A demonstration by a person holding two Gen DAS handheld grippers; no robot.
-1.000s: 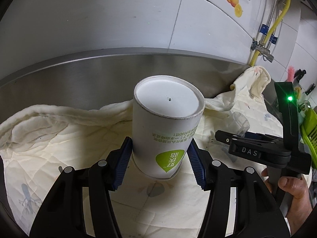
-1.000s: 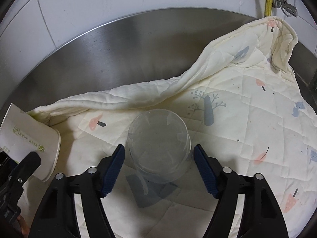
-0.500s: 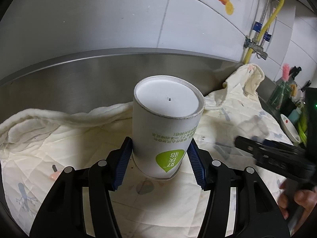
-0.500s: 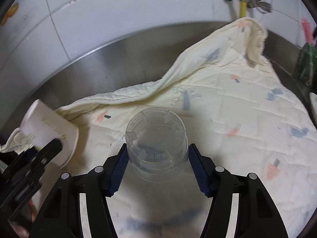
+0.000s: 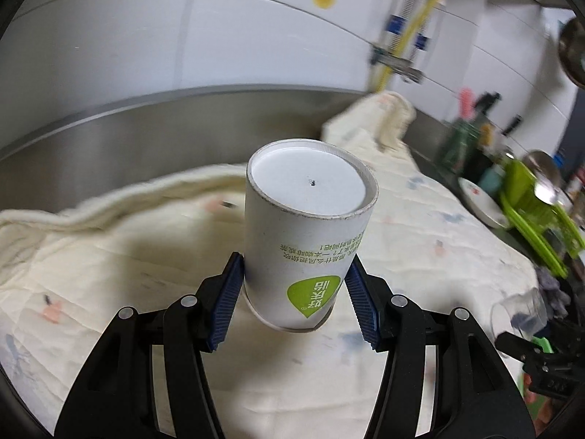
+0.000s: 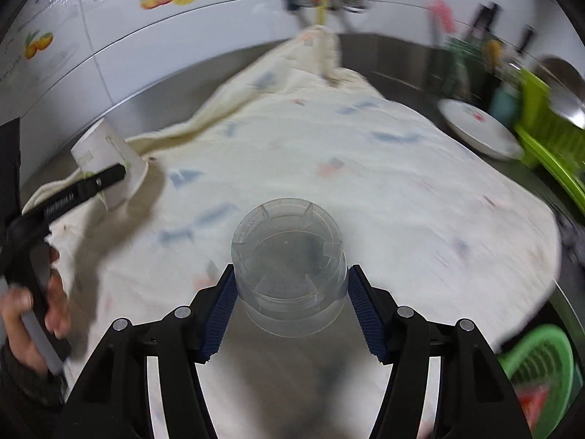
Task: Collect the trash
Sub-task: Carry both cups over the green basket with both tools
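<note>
My left gripper point(image 5: 293, 265) is shut on a white paper cup point(image 5: 307, 226) with a green logo. The cup is upside down and held above the cream quilted cloth point(image 5: 109, 263). In the right wrist view my right gripper point(image 6: 291, 274) is shut on a clear plastic cup point(image 6: 289, 252), also bottom up, with both blue pads pressing its sides. That view shows the paper cup point(image 6: 106, 146) at the left in the left gripper point(image 6: 91, 183), held by a hand. The clear cup point(image 5: 519, 311) appears at the lower right of the left wrist view.
The cloth point(image 6: 365, 183) covers a steel counter below a white tiled wall. At the right stand a white plate point(image 6: 479, 128) and a green dish rack point(image 6: 548, 139). A green basket point(image 6: 537, 362) sits low at the right, past the cloth's edge.
The right gripper's pads closed onto the clear cup and carried it off the cloth toward the right. The left gripper with the paper cup also swung right.
</note>
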